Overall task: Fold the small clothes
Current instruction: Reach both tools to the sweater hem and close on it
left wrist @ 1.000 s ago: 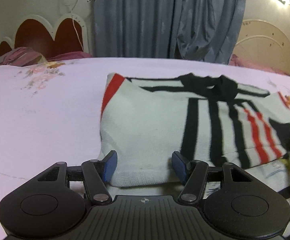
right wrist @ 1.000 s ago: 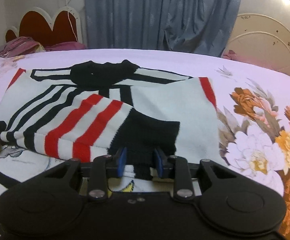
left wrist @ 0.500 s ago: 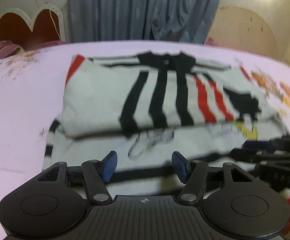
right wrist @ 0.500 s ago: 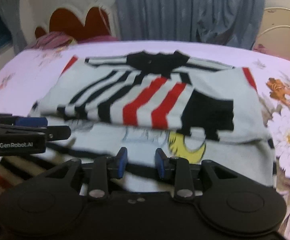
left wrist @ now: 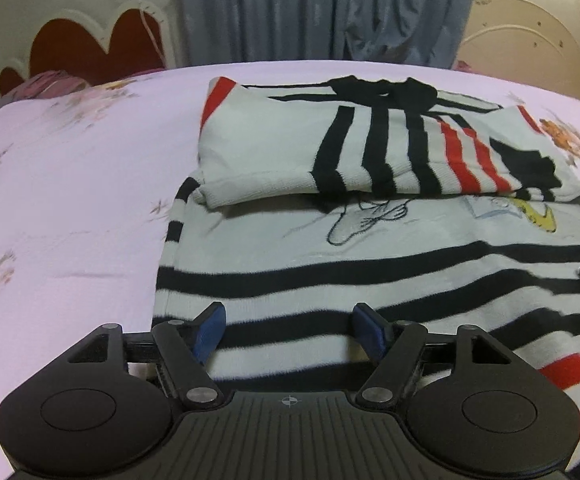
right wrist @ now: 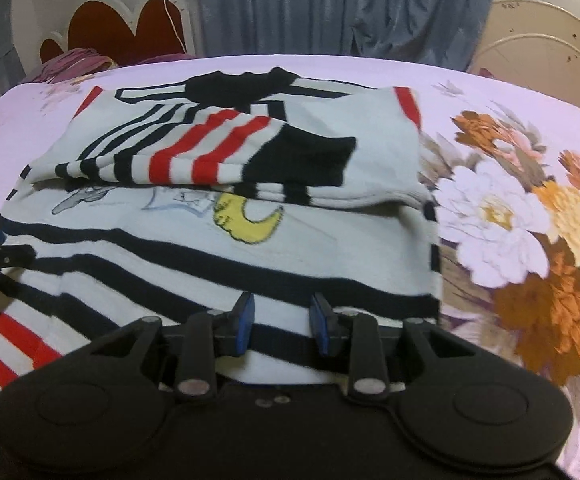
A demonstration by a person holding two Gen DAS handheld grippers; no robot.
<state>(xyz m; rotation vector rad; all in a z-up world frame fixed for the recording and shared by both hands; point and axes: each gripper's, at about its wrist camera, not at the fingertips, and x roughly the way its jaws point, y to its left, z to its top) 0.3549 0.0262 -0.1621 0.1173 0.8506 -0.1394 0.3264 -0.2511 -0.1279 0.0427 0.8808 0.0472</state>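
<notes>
A striped sweater (left wrist: 329,240) lies spread on the bed's pink floral sheet (left wrist: 70,200), its upper part with the sleeves folded down over the body, so that a thick folded edge runs across it well ahead of both claws. The left gripper (left wrist: 286,330) sits low over the near hem, close to the sweater's left edge; its blue pads are spreading apart, with black-and-white striped cloth lying under the gap and neither pad pressing on it. The right gripper (right wrist: 282,322) hovers over the same hem near the right edge, its pads standing narrowly apart, striped fabric beneath them but not pinched. Beyond the fold, a yellow cartoon print (right wrist: 246,220) shows ahead of the right claw. Grey curtains (left wrist: 321,8) hang behind the bed.
</notes>
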